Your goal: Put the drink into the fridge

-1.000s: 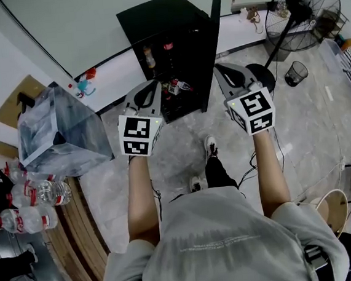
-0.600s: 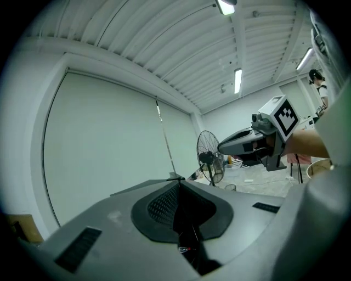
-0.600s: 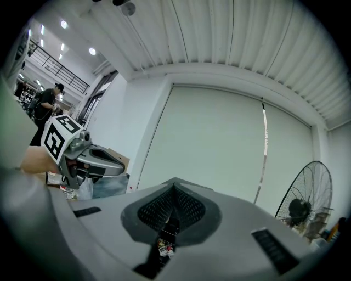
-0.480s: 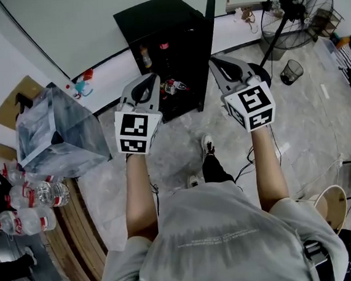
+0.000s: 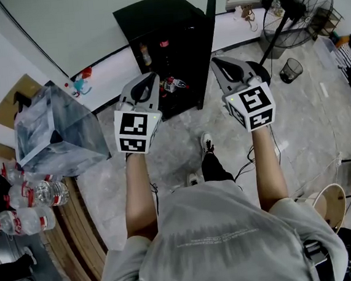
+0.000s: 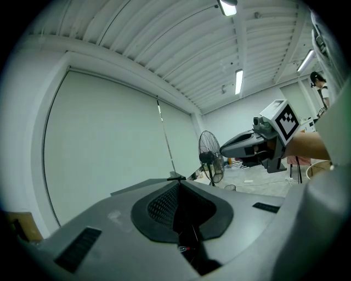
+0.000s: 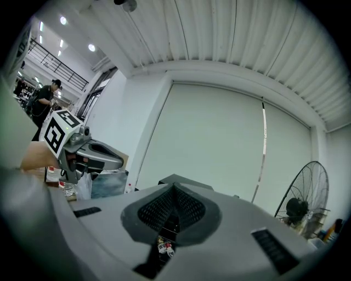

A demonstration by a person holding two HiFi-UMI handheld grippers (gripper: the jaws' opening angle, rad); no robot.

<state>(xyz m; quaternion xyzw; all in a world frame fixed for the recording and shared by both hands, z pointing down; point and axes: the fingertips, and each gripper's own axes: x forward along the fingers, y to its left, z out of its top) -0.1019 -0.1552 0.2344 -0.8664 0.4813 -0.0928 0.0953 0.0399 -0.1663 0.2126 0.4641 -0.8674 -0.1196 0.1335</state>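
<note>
Grey marbled floor (image 5: 183,154) fronts a black fridge (image 5: 157,12) with its door (image 5: 208,41) open; the drink (image 5: 173,84), a red-capped bottle, lies on its side on a lower shelf, with other bottles (image 5: 145,54) upright above. Left gripper (image 6: 176,181) and right gripper (image 7: 174,186) are held level before the fridge, jaws closed together and empty. Water bottles (image 5: 29,195) lie on the surface (image 5: 80,238) at left, beside a clear bin (image 5: 57,126).

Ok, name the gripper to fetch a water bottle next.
Probably left. The water bottles lie on the person's left, nearer the left gripper than the right gripper; both are shut, empty.
</note>
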